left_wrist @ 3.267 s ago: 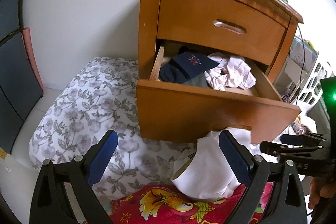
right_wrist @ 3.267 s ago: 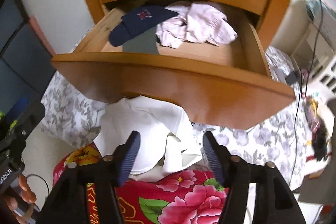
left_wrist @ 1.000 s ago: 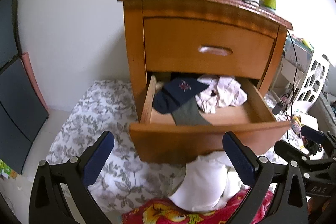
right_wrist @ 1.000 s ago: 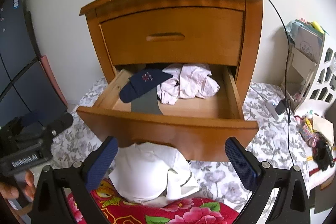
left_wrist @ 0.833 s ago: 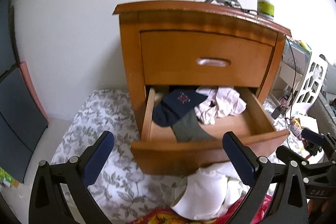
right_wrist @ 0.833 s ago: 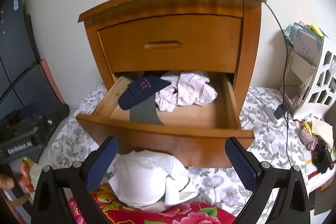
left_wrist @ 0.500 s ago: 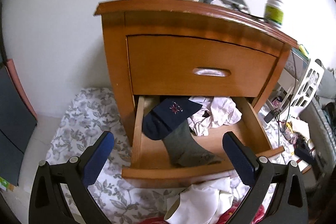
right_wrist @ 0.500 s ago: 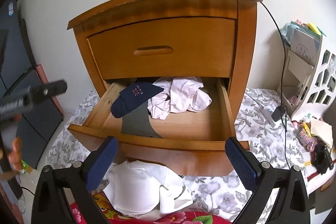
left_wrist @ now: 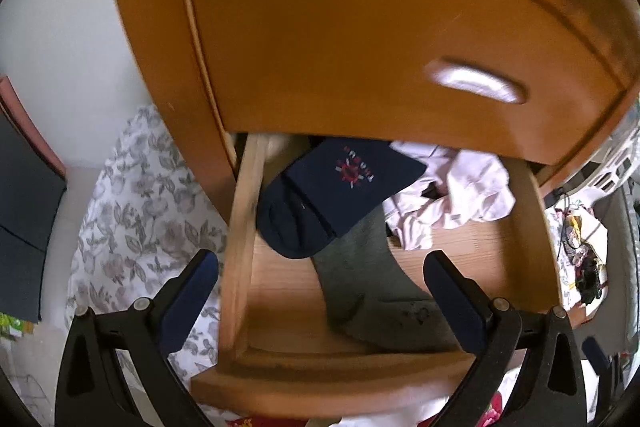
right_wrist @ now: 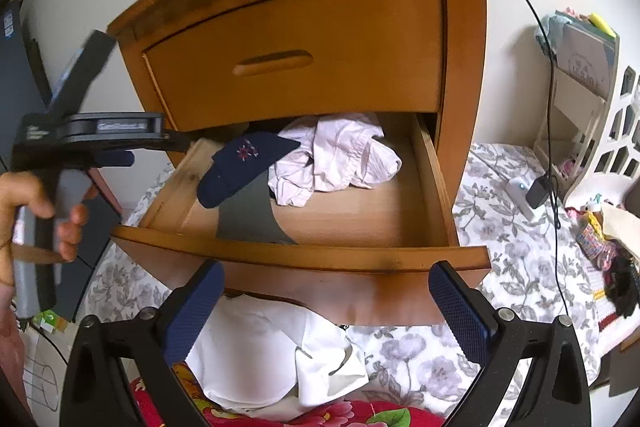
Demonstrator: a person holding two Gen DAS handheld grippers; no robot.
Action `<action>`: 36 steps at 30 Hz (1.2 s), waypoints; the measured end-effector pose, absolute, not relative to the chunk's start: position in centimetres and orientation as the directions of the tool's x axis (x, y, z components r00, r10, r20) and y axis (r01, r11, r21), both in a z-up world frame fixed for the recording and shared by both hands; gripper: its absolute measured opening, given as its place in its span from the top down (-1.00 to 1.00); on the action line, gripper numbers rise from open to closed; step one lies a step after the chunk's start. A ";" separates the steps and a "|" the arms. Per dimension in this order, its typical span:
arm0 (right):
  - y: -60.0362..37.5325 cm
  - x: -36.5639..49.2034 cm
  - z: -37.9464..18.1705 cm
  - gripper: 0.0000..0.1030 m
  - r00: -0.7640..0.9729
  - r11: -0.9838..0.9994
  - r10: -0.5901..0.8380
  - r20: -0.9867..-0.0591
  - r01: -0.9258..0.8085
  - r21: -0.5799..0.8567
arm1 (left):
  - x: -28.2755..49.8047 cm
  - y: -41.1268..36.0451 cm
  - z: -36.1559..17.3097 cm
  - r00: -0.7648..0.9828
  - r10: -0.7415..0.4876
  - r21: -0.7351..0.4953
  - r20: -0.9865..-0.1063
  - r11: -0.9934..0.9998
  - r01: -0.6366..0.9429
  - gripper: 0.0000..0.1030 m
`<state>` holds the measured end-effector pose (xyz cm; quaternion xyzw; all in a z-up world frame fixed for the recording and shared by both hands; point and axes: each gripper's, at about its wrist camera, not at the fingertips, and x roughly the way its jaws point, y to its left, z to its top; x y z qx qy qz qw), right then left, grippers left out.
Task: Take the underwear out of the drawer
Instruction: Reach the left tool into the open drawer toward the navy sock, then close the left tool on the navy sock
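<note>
The upper drawer front (left_wrist: 360, 39) overhangs the open drawer (right_wrist: 304, 251); its bare right half (right_wrist: 372, 211) offers room.

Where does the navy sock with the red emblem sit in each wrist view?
Left wrist: navy sock lies centre frame, in the open drawer's left half, overlapping a grey sock.
Right wrist: navy sock sits left of centre, again in the drawer's left half.
Shared landmark: the crumpled pale pink garment just right of it.

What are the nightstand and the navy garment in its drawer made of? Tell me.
Nightstand: looks like solid wood under a glossy orange-brown varnish; grain and worn top edge show. Navy garment: apparently soft knit fabric, matte, folding limply, with a small embroidered emblem.
</note>
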<state>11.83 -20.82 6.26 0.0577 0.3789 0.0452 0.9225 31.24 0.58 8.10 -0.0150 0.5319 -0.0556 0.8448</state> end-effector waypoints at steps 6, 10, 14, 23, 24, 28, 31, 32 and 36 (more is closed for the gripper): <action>-21.2 12.6 4.8 -1.00 0.686 0.988 0.133 -0.715 -0.034 0.151 | 33.9 -0.1 5.1 0.353 -0.095 -0.083 -0.931 0.995 0.049 -0.84; -21.3 12.7 4.5 -1.00 0.682 0.987 0.139 -0.718 -0.040 0.154 | 35.5 -0.4 3.5 0.315 -0.087 -0.082 -0.945 0.996 0.029 -0.73; -21.3 12.9 4.2 -1.00 0.681 0.987 0.146 -0.718 -0.047 0.156 | 36.6 -0.8 2.3 0.293 -0.082 -0.079 -0.953 0.997 0.022 -0.66; -21.3 13.0 3.9 -1.00 0.673 0.986 0.152 -0.724 -0.054 0.157 | 38.3 -0.7 0.7 0.254 -0.072 -0.078 -0.965 0.997 -0.013 -0.44; -21.2 13.0 3.9 -1.00 0.674 0.986 0.150 -0.724 -0.054 0.155 | 38.4 -0.7 0.6 0.249 -0.065 -0.071 -0.966 0.997 -0.014 -0.44; -21.2 12.9 3.9 -1.00 0.674 0.986 0.152 -0.723 -0.056 0.155 | 39.1 -0.8 0.1 0.229 -0.059 -0.070 -0.972 0.997 -0.039 -0.32; -21.3 12.9 3.9 -1.00 0.674 0.985 0.157 -0.722 -0.058 0.161 | 39.2 -0.8 -0.2 0.221 -0.060 -0.072 -0.973 0.996 -0.048 -0.29; -21.3 12.9 3.9 -1.00 0.674 0.985 0.158 -0.722 -0.058 0.161 | 39.2 -0.9 -0.3 0.218 -0.055 -0.067 -0.974 0.997 -0.046 -0.29; -21.3 12.9 3.9 -1.00 0.674 0.985 0.158 -0.722 -0.058 0.162 | 39.3 -1.6 -0.5 0.202 -0.040 -0.047 -0.979 0.998 -0.032 -0.20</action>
